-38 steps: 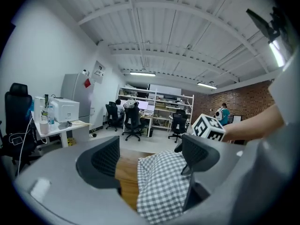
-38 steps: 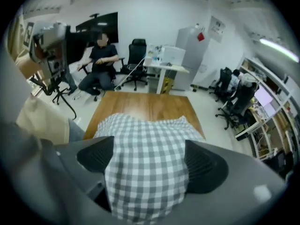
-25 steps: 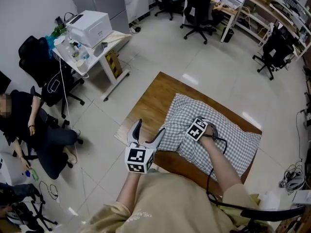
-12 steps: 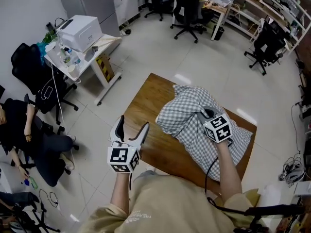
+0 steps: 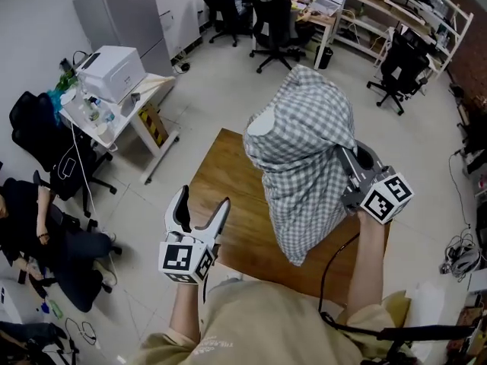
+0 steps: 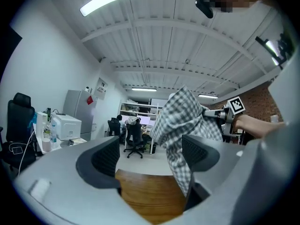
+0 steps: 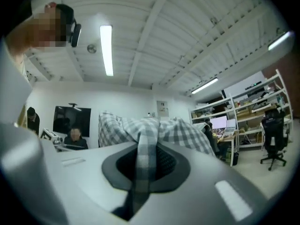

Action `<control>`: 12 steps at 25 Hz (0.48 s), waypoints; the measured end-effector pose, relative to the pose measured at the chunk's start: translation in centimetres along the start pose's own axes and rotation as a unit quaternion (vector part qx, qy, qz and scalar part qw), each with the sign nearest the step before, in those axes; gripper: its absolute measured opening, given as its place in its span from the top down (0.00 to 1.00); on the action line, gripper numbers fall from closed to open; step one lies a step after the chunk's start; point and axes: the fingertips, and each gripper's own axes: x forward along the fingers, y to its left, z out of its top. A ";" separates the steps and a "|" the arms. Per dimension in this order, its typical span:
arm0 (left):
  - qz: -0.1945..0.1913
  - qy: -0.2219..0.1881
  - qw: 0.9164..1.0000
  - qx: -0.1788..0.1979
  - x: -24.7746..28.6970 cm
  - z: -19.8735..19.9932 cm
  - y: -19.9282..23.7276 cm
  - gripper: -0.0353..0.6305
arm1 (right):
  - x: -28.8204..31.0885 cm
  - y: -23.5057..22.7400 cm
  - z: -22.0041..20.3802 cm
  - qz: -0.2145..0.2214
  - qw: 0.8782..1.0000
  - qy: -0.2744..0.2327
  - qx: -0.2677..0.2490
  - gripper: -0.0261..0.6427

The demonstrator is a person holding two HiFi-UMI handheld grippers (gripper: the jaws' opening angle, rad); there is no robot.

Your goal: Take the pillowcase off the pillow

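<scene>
The grey-and-white checked pillowcase (image 5: 308, 166) hangs in the air over the wooden table (image 5: 221, 204), lifted off it. A bit of white pillow (image 5: 263, 124) shows at its upper left end. My right gripper (image 5: 347, 167) is at the bundle's right side, shut on a fold of the checked cloth (image 7: 142, 158), which runs between its pads. My left gripper (image 5: 202, 207) is to the lower left, over the table's near edge, open and empty, apart from the cloth. In the left gripper view the pillowcase (image 6: 180, 121) hangs ahead, just beyond the right-hand pad (image 6: 199, 153).
A white side table with a printer (image 5: 112, 68) stands at the left, beside a black office chair (image 5: 34, 139). A seated person (image 5: 30, 234) is at the far left. More office chairs (image 5: 274, 25) and shelving (image 5: 396, 6) fill the back.
The right gripper has risen steeply, pulling the checked bundle off the table into the air. The left gripper has lifted a little and stayed open.
</scene>
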 end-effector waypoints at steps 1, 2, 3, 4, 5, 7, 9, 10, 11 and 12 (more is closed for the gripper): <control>-0.002 -0.004 1.000 0.000 0.0 0.4 0.1 0.32 | -0.5 0.5 1.1 0.003 1.000 -0.018 0.006 0.94; -0.004 -0.011 1.000 0.001 -0.1 0.9 0.1 0.32 | -1.0 0.9 1.7 0.008 0.999 -0.034 0.011 0.94; -0.007 -0.017 1.000 0.003 -0.2 1.4 0.0 0.32 | -1.7 1.3 2.0 0.014 0.999 -0.048 0.015 0.94; -0.012 -0.021 1.000 0.003 -0.3 2.0 -0.3 0.32 | -2.6 1.6 2.0 0.019 0.998 -0.059 0.018 0.94; -0.017 -0.024 1.000 0.001 -0.3 2.6 -0.6 0.32 | -3.5 1.9 1.8 0.024 0.997 -0.067 0.020 0.94; -0.037 -0.032 0.999 -0.001 -0.3 4.1 -1.6 0.32 | -5.2 2.6 0.8 0.031 0.996 -0.076 0.021 0.94; -0.074 -0.045 0.996 0.005 0.1 6.3 -3.2 0.32 | -6.9 3.1 -0.5 0.038 0.996 -0.079 0.022 0.94; -0.098 -0.051 0.994 0.013 0.3 7.7 -4.3 0.32 | -7.7 3.3 -1.0 0.042 0.995 -0.082 0.025 0.94; -0.123 -0.055 0.991 0.022 0.7 9.1 -5.5 0.32 | -8.5 3.5 -1.3 0.047 0.995 -0.084 0.027 0.94; -0.149 -0.055 0.987 0.030 1.2 10.6 -6.6 0.32 | -9.0 3.7 -1.4 0.051 0.995 -0.086 0.029 0.94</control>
